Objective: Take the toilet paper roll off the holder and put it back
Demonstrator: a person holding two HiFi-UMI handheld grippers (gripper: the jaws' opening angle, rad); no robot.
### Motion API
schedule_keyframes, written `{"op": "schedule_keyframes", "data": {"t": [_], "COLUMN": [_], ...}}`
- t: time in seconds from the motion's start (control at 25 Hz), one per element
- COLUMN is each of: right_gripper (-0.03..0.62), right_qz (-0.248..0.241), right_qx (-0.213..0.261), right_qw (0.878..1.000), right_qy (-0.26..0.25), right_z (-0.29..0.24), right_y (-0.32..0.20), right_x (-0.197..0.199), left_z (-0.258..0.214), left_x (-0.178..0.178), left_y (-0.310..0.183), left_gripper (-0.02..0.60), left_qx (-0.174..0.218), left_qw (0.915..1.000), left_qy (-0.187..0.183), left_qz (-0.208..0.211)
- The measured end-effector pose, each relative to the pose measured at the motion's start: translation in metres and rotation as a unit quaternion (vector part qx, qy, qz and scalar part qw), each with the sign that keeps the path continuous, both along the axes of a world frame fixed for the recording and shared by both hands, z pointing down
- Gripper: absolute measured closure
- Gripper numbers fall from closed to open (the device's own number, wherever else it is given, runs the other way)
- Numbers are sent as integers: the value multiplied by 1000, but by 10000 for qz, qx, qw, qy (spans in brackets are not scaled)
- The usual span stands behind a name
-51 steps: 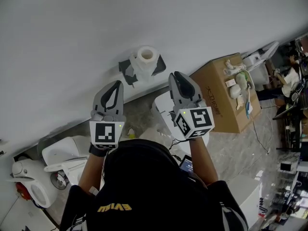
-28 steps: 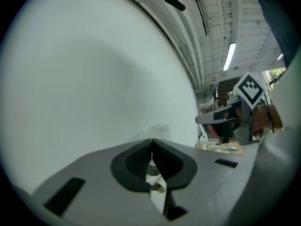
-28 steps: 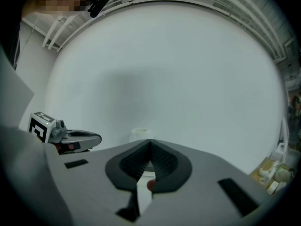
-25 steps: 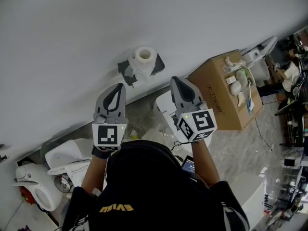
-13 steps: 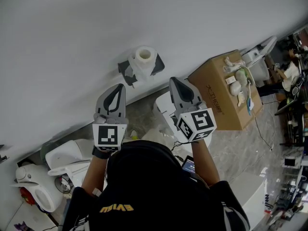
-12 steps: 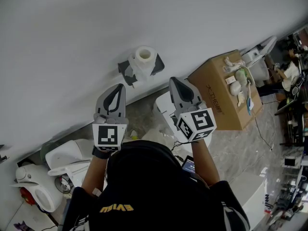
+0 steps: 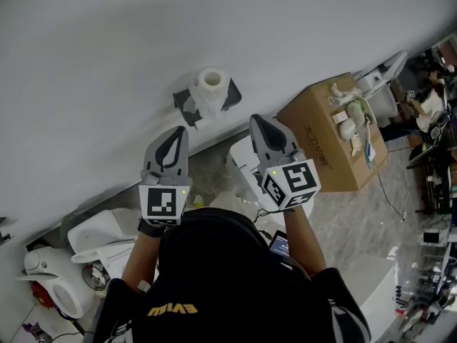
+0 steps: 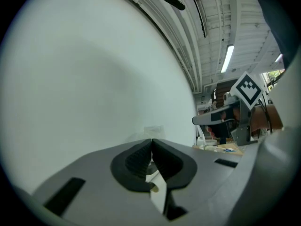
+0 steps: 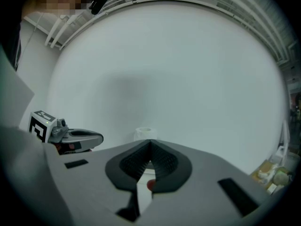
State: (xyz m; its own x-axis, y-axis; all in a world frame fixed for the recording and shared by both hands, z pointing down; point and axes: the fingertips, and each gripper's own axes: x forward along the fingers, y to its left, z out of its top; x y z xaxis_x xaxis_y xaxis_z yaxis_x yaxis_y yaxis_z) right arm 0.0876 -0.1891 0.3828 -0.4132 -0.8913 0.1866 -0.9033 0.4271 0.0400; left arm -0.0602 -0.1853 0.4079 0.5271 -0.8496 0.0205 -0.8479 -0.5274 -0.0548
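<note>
Toilet paper roll point(image 7: 211, 83), white with its hollow core showing, is sitting on the dark wall holder point(image 7: 187, 106); left gripper point(image 7: 178, 130) and right gripper point(image 7: 255, 118) are hovering nearby, both clenched and empty.

The toilet paper roll point(image 7: 211, 81) sits on its holder point(image 7: 185, 106) against the wall point(image 7: 100, 56), ahead of and between the left claw point(image 7: 177, 130) and right claw point(image 7: 256, 118). A cardboard box point(image 7: 321, 148) stands on the floor point(image 7: 389, 216) to the right.
</note>
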Motion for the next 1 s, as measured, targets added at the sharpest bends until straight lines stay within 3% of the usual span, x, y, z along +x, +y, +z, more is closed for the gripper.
{"op": "schedule_keyframes", "data": {"t": [0.72, 1.0], "right_gripper": [600, 600], "right_qz": [185, 40], "right_qx": [-33, -88], "right_qw": [9998, 9999], "right_qy": [-16, -104], "right_z": [1, 5], "right_y": [23, 54], "right_x": [14, 28], "left_z": [21, 33], "left_x": [22, 52], "left_y": [21, 41], "left_gripper": [569, 569], "left_qx": [-238, -405], "left_qw": [9989, 9971], "left_qy": [102, 67], "left_qz": [397, 634]}}
